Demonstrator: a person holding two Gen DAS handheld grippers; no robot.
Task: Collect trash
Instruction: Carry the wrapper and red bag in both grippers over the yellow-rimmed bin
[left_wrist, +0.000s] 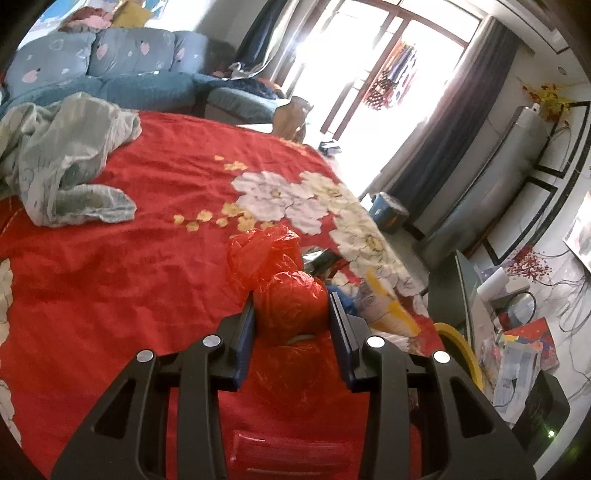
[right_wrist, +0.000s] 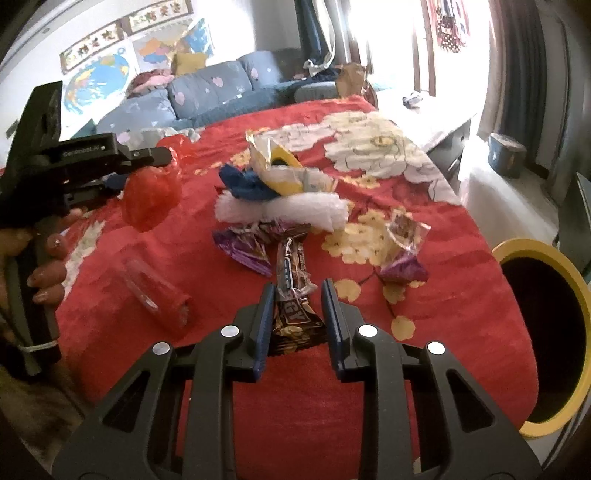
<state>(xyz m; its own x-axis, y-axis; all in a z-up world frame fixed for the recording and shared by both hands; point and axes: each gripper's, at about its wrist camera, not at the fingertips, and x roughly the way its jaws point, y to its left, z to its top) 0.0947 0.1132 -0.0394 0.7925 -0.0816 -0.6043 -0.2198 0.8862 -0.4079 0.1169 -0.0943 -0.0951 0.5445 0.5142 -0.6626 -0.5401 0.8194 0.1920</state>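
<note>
The left gripper (right_wrist: 147, 162), its side printed "GenRobot.AI", squeezes a red plastic bag (left_wrist: 290, 306) above the red bedspread (left_wrist: 129, 277). The right view alone shows the hand (right_wrist: 44, 258) holding it, a purple wrapper (right_wrist: 245, 247), and the right gripper (right_wrist: 298, 291) pinching a brown candy-bar wrapper (right_wrist: 295, 314). A yellow-rimmed bin (right_wrist: 546, 332) stands rightmost.

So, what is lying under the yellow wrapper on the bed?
Under the yellow wrapper lies a blue cloth, and below both a white fluffy piece on the red bedspread. How far the cloth goes beneath the wrapper is covered.
</note>
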